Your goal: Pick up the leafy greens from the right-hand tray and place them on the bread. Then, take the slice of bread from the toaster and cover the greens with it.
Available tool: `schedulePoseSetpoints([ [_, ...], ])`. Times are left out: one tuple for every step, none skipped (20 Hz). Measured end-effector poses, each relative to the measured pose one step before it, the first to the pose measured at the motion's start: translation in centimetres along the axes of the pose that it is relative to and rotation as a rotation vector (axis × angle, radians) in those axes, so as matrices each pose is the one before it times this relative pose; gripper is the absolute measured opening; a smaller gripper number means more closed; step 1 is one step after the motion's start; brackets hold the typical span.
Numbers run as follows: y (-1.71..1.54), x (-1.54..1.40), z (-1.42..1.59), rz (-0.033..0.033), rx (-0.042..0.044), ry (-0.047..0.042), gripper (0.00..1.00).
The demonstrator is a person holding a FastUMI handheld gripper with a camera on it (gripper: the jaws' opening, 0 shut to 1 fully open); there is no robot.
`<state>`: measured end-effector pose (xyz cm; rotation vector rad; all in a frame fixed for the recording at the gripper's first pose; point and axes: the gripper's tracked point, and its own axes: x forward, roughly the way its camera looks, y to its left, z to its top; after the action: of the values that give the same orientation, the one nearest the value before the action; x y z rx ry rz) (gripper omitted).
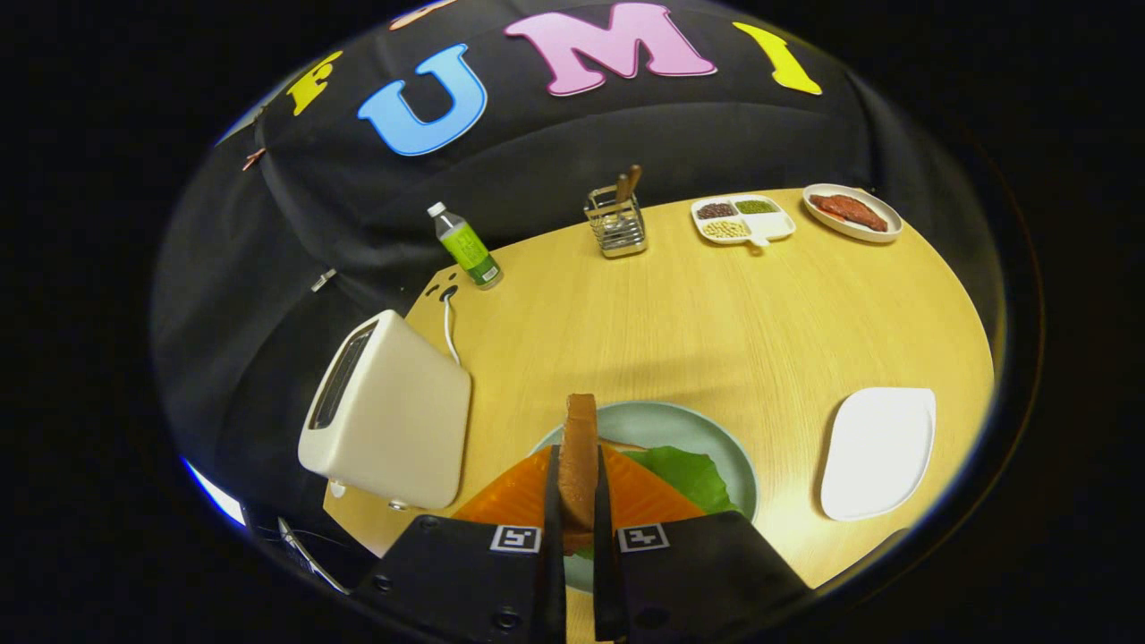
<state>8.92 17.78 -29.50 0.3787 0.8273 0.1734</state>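
My gripper is shut on a slice of toasted bread, which stands on edge between the two fingers. Right below it lies a pale green plate. A leafy green rests on that plate, just right of the fingers. A thin strip of the lower bread peeks out beside the leaf; most of it is hidden by my fingers. The cream toaster stands to the left of the plate, with its slot facing up and dark.
A white tray lies right of the plate with nothing on it. Across the round wooden table stand a green bottle, a wire utensil holder, a divided dish of grains and a plate of meat.
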Motion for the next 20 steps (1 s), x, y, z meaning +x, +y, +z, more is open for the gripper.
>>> schedulePoseSetpoints([
  [-0.686, 0.019, -0.308, -0.01344, 0.01957, 0.00444, 0.17],
  [-0.505, 0.02, -0.245, -0.00964, 0.02137, 0.00636, 0.18],
  [-0.831, -0.007, -0.228, -0.02345, 0.01051, 0.00517, 0.23],
  [-0.944, -0.084, -0.286, -0.01805, 0.00338, 0.00617, 0.28],
  [-0.884, 0.037, -0.287, -0.02314, -0.00451, 0.00146, 0.38],
  [-1.016, -0.033, -0.214, -0.02744, -0.01083, -0.00077, 0.43],
  [-0.724, 0.038, -0.076, -0.01986, -0.01066, -0.00329, 0.5],
  [-0.387, -0.146, 0.002, -0.00873, -0.00746, -0.00611, 0.56],
  [-0.249, -0.003, -0.003, -0.00541, -0.00358, -0.00265, 0.7],
  [-0.264, -0.236, 0.126, -0.00587, -0.00411, -0.00449, 0.83],
  [-0.283, -0.473, 0.363, -0.00814, -0.00543, -0.00707, 0.95],
  [-0.458, -0.308, 0.486, -0.00619, -0.00635, -0.01184, 0.98],
  [-0.435, -0.652, 0.676, -0.0109, -0.00952, -0.01699, 0.99],
  [-0.488, -0.705, 0.771, -0.01414, -0.01075, -0.02074, 0.99],
  [-0.46, -0.777, 0.973, -0.01559, -0.00834, -0.02531, 0.99],
  [-0.308, -0.948, 1.16, -0.00901, -0.00655, -0.02678, 0.99],
  [-0.279, -0.858, 1.222, -0.00658, -0.01064, -0.03047, 0.99],
  [-0.389, -0.917, 1.313, -0.01159, -0.01917, -0.0294, 0.99],
  [-0.545, -0.996, 1.429, -0.01297, -0.02936, -0.02915, 0.99],
  [-0.48, -1.014, 1.403, -0.01012, -0.03229, -0.03194, 0.99],
])
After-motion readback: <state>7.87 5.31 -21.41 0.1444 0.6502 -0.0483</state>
